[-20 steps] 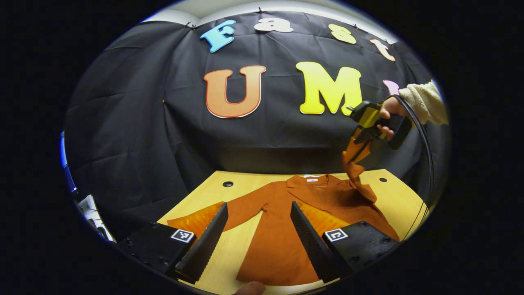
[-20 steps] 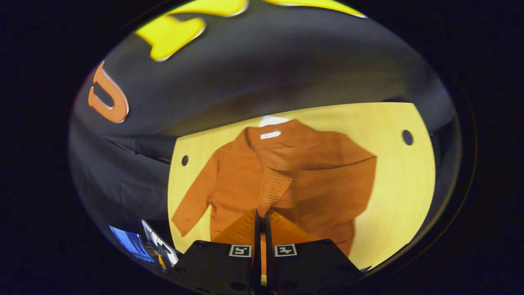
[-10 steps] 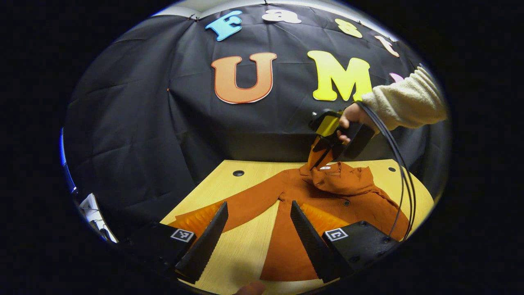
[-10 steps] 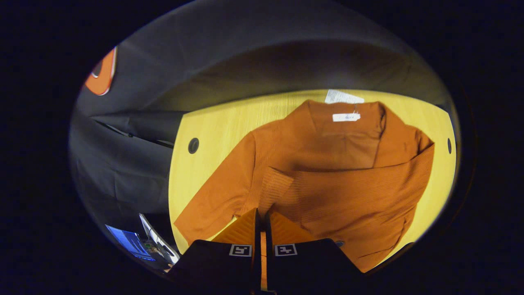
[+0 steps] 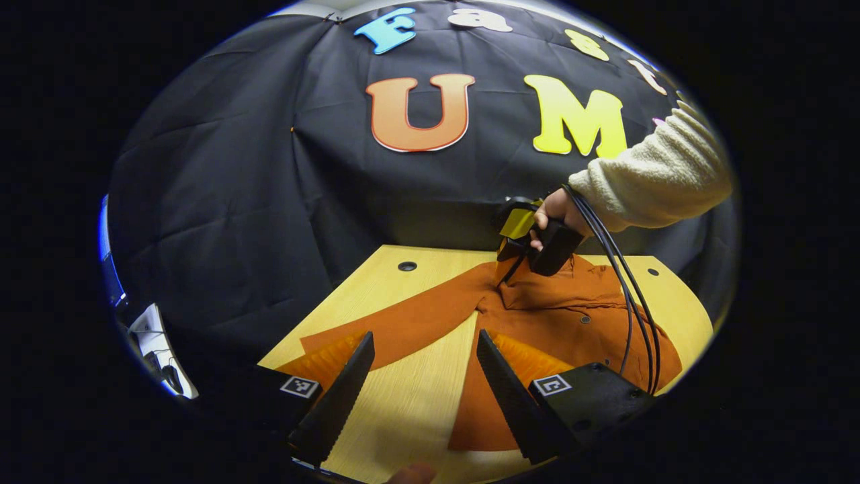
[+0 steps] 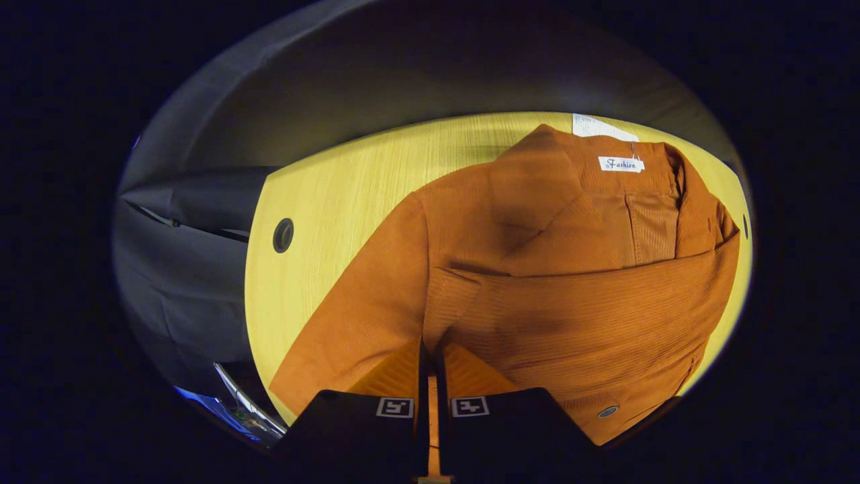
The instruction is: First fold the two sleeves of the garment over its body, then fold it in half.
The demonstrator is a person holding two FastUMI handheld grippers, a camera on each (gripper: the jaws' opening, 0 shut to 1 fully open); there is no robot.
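- Left gripper view: the left gripper (image 5: pixel 423 376) hangs over the near edge of the wooden table (image 5: pixel 376 282), its fingers (image 5: pixel 339 396) spread wide with nothing between them.
- The rust-orange shirt (image 5: pixel 571 323) lies on the table, collar toward the booth wall; one sleeve (image 5: pixel 403 323) stretches flat and unfolded toward the near left corner.
- Farther off, the right gripper (image 5: pixel 502 275) is down at the shirt's chest, held by a hand (image 5: pixel 557 208) in a cream knitted sleeve (image 5: pixel 652 175); black cables (image 5: pixel 628 296) trail from it across the shirt.
- A round hole (image 5: pixel 407 266) sits in the tabletop beyond the flat sleeve.
- Right gripper view: the right gripper (image 6: pixel 430 363) has its fingers (image 6: pixel 470 373) drawn narrow, and a thin strip of orange cloth shows in the slit between them; whether both press on it, I cannot tell.
- The other sleeve (image 6: pixel 578 316) lies folded across the shirt's body, cuff end just ahead of the fingertips.
- At the collar (image 6: pixel 625 181), a small white neck label (image 6: pixel 621 164) and a white tag (image 6: pixel 598 126) poking out on the table behind it; its print is too small to make out.
- A button (image 6: pixel 608 411) shows near the lower front.
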